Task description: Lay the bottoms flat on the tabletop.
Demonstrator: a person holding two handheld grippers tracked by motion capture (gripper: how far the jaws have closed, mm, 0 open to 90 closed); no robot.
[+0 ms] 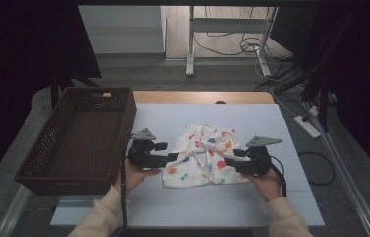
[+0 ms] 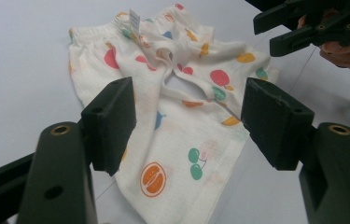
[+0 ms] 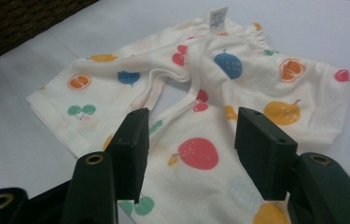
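Note:
A small cream pair of shorts [image 1: 203, 156] printed with coloured fruit lies crumpled on the white table top, its waistband and label toward the far side. In the high view my left gripper [image 1: 172, 157] hovers at the garment's left edge and my right gripper [image 1: 228, 161] at its right edge. Seen from the left gripper view, the shorts [image 2: 172, 107] spread out beyond my left gripper [image 2: 187, 122], whose jaws stand apart with no cloth pinched. In the right gripper view the shorts [image 3: 196, 93] lie under my right gripper [image 3: 192, 150], also open above the fabric.
A brown wicker basket [image 1: 59, 173] stands at the left of the table, close beside my left hand. The white table top [image 1: 251, 118] runs past the garment to a wooden strip at the back. Cables and a power strip [image 1: 307, 125] lie on the floor to the right.

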